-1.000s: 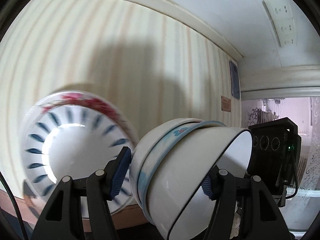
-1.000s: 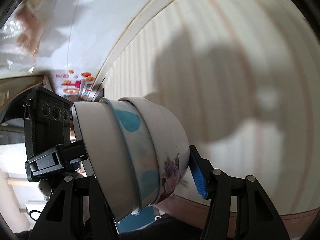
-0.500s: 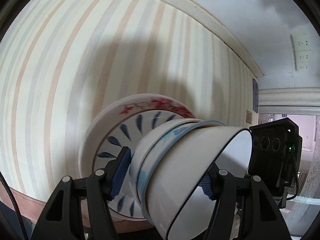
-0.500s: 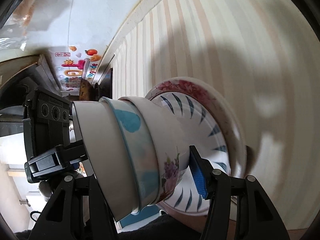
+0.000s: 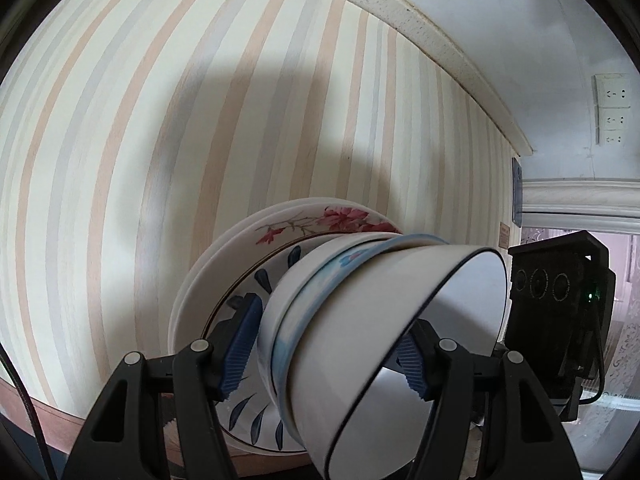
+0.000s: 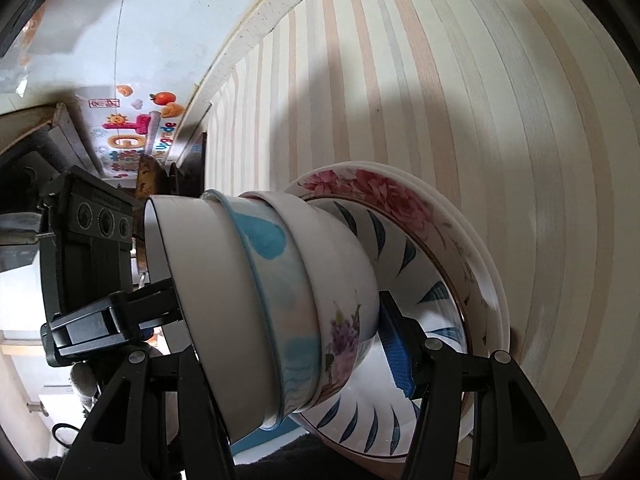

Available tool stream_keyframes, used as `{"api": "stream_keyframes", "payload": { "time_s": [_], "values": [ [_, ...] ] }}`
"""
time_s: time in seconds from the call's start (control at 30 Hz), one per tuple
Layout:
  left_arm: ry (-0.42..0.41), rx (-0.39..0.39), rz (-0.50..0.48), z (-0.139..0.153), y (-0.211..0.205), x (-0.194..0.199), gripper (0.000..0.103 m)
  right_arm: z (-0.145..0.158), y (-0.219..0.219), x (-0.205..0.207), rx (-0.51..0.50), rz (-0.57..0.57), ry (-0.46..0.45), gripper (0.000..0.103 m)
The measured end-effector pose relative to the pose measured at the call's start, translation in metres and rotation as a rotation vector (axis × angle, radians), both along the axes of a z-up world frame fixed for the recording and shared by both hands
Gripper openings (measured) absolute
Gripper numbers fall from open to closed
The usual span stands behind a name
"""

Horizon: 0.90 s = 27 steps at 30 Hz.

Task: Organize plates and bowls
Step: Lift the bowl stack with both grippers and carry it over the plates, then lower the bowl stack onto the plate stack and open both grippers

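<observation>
A nested stack of three bowls (image 5: 360, 344) is clamped between both grippers, one from each side. The left gripper (image 5: 324, 344) is shut on the stack; the right gripper (image 6: 280, 344) is shut on it too. The stack (image 6: 272, 304) has a plain white bowl with a dark rim, a blue-patterned bowl and a purple-flower bowl. Its base sits over a stack of plates (image 5: 224, 280): a blue-leaf plate (image 6: 432, 292) on a red-flower plate (image 6: 372, 188). Whether the bowls touch the plates is hidden.
The plates lie on a striped cream tabletop (image 5: 120, 160) with a brown edge (image 5: 60, 428). The other gripper's black camera body (image 5: 560, 312) shows beyond the bowls, and likewise in the right wrist view (image 6: 88, 264). A wall with sockets (image 5: 612, 108) is behind.
Both grippers have carried the bowl stack sideways over the table until it sits above the plate stack. The plates have come to lie behind the bowls' base.
</observation>
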<state>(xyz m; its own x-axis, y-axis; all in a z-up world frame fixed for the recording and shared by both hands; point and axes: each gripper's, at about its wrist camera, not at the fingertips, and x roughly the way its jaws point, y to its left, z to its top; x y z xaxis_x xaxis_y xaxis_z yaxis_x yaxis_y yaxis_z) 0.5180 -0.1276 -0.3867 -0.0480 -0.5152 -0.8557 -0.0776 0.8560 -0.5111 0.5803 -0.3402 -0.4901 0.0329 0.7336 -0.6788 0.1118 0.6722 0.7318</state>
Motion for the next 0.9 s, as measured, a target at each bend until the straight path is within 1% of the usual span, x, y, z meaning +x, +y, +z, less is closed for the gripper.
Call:
{"api": "stream_keyframes", "payload": {
  "time_s": [0.13,0.37,0.47,0.63,0.73,0.9],
  "values": [
    [-0.001,-0.004,-0.007,-0.002,0.001,-0.001,0.060,0.000,0.007,0.001,-0.030,0.011,0.004,0.059],
    [-0.028,0.008,-0.019,0.006,-0.003,-0.001,0.060,-0.002,0.003,0.001,-0.034,-0.006,0.028,0.059],
    [-0.065,0.062,-0.028,0.014,-0.005,-0.002,0.060,-0.003,0.002,-0.001,-0.036,-0.009,0.035,0.059],
    [-0.123,0.141,-0.050,0.026,-0.007,-0.007,0.060,0.003,0.002,-0.005,-0.080,0.000,0.017,0.061],
    [-0.164,0.197,-0.064,0.035,-0.011,-0.013,0.060,0.013,-0.001,-0.008,-0.109,0.003,-0.010,0.061],
    [-0.247,0.265,-0.079,0.057,-0.017,-0.025,0.060,0.043,-0.010,-0.014,-0.187,-0.001,-0.081,0.061]
  ]
}}
